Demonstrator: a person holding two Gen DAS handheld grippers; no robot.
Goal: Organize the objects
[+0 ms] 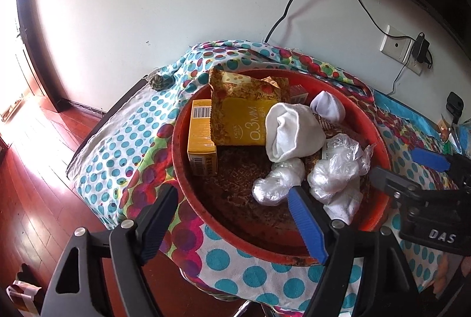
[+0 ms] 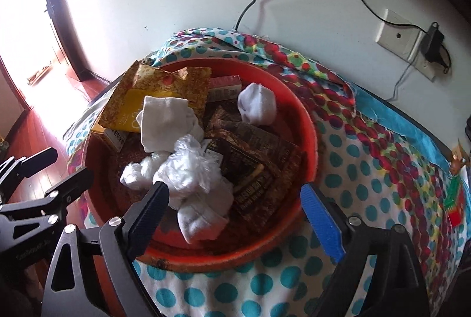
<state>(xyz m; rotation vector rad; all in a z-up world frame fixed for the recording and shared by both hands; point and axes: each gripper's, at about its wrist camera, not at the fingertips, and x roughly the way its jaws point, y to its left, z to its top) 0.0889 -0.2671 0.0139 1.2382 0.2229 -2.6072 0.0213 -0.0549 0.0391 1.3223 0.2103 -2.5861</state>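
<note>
Red basin (image 2: 306,122) on the desk holds the sorted pile; both sets of jaws spread wide, gripping nothing.

Crinkly clear plastic bag (image 2: 188,166) lies mid-basin, straight ahead of the right gripper (image 2: 235,216) and just past its black finger, so the right hand looks nearer; the left gripper (image 1: 232,216) straddles the near rim, blue finger beside the bag. No clear long axis, a soft lump. Around it: limp white socks (image 1: 291,134), a glossy yellow foil pouch (image 1: 241,116), a rigid yellow box (image 1: 201,137), flat dark packets (image 2: 256,169). Polka-dot cloth (image 2: 368,169) underneath.
</note>
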